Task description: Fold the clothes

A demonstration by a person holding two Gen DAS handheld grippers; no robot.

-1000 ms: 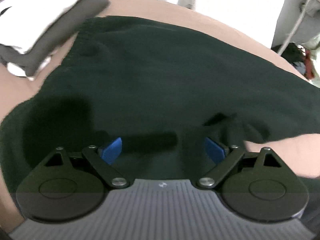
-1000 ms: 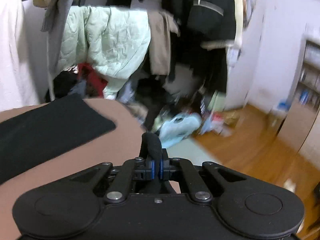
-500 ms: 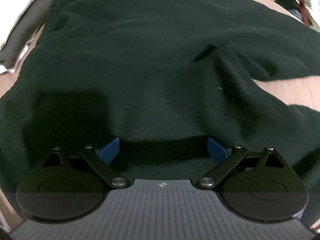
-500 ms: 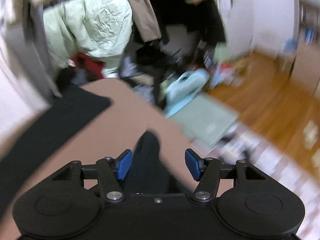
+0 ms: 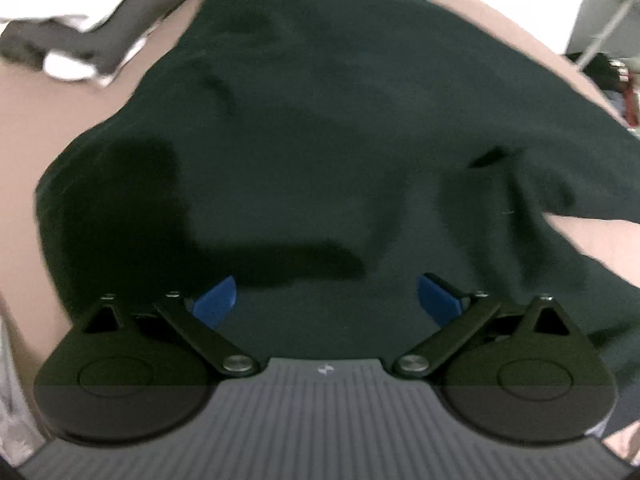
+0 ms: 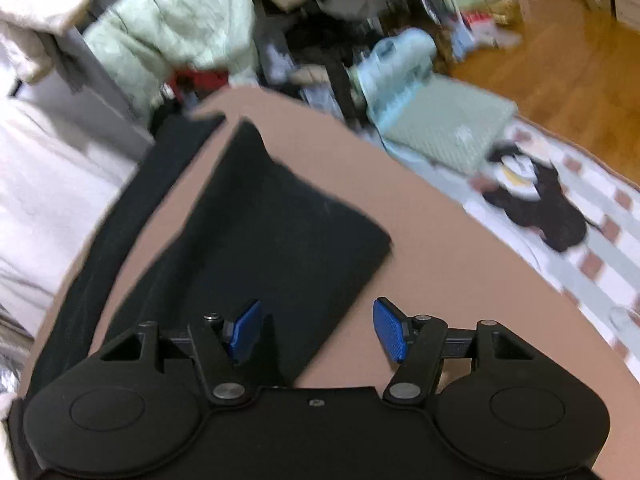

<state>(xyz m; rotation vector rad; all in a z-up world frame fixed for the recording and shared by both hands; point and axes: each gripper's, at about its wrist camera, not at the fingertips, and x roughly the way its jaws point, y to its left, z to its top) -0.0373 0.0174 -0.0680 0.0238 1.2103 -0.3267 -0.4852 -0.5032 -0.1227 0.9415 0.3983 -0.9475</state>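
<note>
Left gripper (image 5: 324, 300) hovers over the dark green sweater (image 5: 320, 140) spread on the brown table (image 5: 60, 120), jaws opening wider, gripping nothing; folded white and grey clothes (image 5: 80, 36) sit beyond. Right gripper (image 6: 316, 332), clamped on fabric before, now stands apart above the released sleeve (image 6: 260, 232); floor clutter (image 6: 420, 92) lies beyond.

My right gripper (image 6: 316, 330) hovers with blue pads (image 6: 390, 330) spread apart over a black garment (image 6: 256, 236) lying on a brown surface (image 6: 440, 272); nothing is pinched. A pale green jacket (image 6: 176, 36) hangs behind.
</note>
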